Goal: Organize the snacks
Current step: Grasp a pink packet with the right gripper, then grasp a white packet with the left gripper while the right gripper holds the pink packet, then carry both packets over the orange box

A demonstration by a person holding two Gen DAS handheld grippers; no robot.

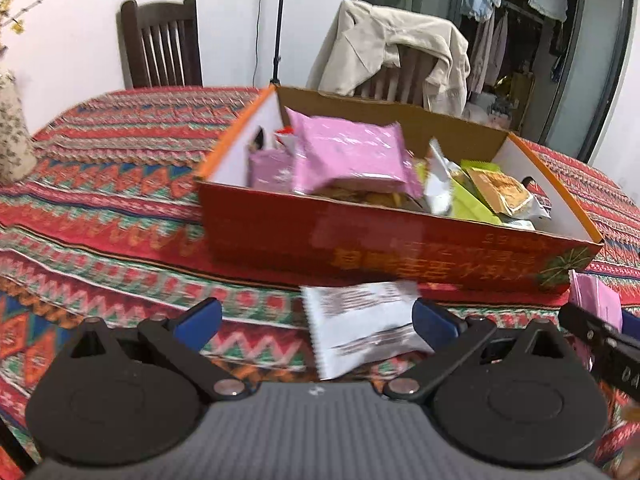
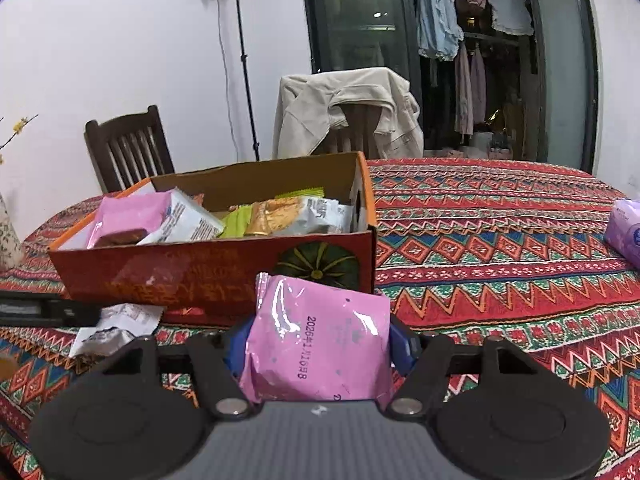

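Pink and glossy, the snack packet [image 2: 320, 340] stands clamped upright between the right gripper [image 2: 318, 346] pads, just in front of the red box [image 2: 216, 276], while the left gripper [image 1: 316, 320], jaws spread wide, straddles a white packet [image 1: 360, 328] lying on the tablecloth [image 1: 120, 216].

Your left gripper [image 1: 316, 322] points down at a slant toward the bench, its blue-padded jaws spread wide, with a white packet [image 1: 362, 330] lying between them and touching only the right pad. Your right gripper [image 2: 316, 346] tilts down more gently, its jaws pressed on both sides of a pink packet [image 2: 320, 340].
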